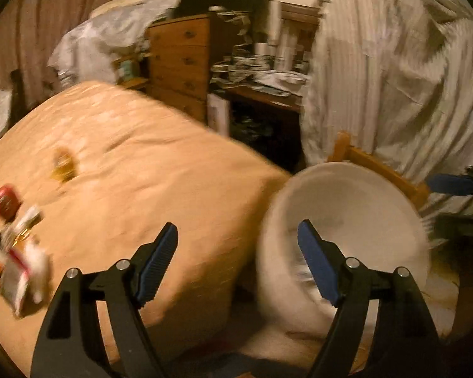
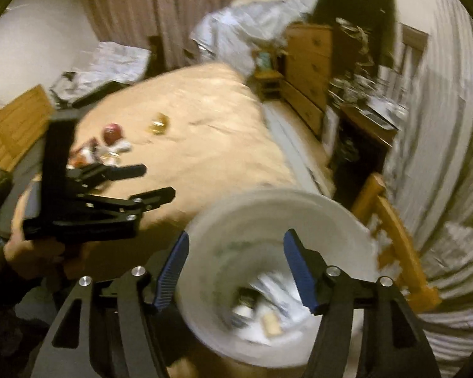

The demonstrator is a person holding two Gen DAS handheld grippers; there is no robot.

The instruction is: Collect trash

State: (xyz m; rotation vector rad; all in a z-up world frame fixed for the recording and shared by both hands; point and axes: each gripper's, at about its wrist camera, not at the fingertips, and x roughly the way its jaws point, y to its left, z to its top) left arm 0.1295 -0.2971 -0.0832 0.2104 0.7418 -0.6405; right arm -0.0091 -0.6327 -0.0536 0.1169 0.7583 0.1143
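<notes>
A white bin [image 2: 268, 220] stands beside the bed's corner; it holds scraps of trash [image 2: 261, 312]. It also shows in the left wrist view [image 1: 347, 208]. My right gripper [image 2: 235, 261] is open and empty above the bin's mouth. My left gripper [image 1: 238, 249] is open and empty, between the bed's edge and the bin; it also shows in the right wrist view [image 2: 156, 181]. On the peach bedspread [image 1: 148, 163] lie a red round piece [image 1: 5, 201], a pile of wrappers [image 1: 15, 264] and a gold wrapper [image 1: 63, 167]. All views are blurred.
A wooden dresser [image 1: 183, 60] and a cluttered dark desk [image 1: 261, 82] stand behind the bed. A striped white cloth [image 1: 394, 78] hangs at right over a wooden frame [image 1: 375, 163]. Curtains [image 2: 160, 9] and heaped linen [image 2: 246, 22] are at the back.
</notes>
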